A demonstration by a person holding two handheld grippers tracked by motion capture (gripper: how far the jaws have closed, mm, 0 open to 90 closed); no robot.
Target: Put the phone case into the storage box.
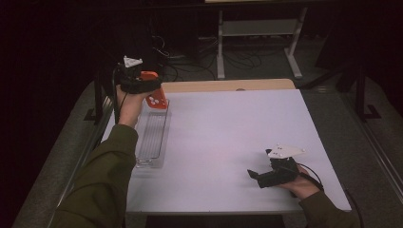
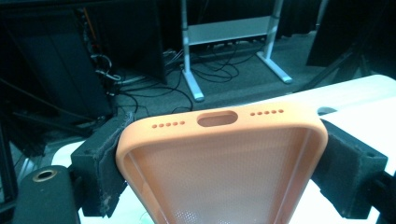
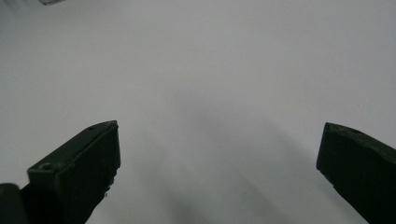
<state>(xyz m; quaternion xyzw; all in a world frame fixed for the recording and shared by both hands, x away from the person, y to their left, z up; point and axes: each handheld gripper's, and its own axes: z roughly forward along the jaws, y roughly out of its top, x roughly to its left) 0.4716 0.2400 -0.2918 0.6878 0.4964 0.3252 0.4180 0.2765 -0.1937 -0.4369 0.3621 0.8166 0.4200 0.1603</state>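
An orange phone case (image 1: 158, 100) hangs above the far left corner of the white table (image 1: 228, 133), and my left gripper (image 1: 145, 85) is shut on it. In the left gripper view the case (image 2: 219, 163) shows its open inside and its port cut-out, clamped by its long sides between the black pads (image 2: 100, 172). Below it a clear oblong tray (image 1: 152, 135) lies along the table's left edge. My right gripper (image 1: 256, 176) rests low near the front right, open. Nothing lies between its fingers (image 3: 79, 172), just bare white table (image 3: 210, 84).
A wooden strip (image 1: 228, 85) runs along the table's far edge. Beyond it a white desk frame (image 1: 256, 28) stands on the dark floor among loose cables (image 2: 219, 74). A person's olive sleeve (image 1: 102, 175) reaches along the left side.
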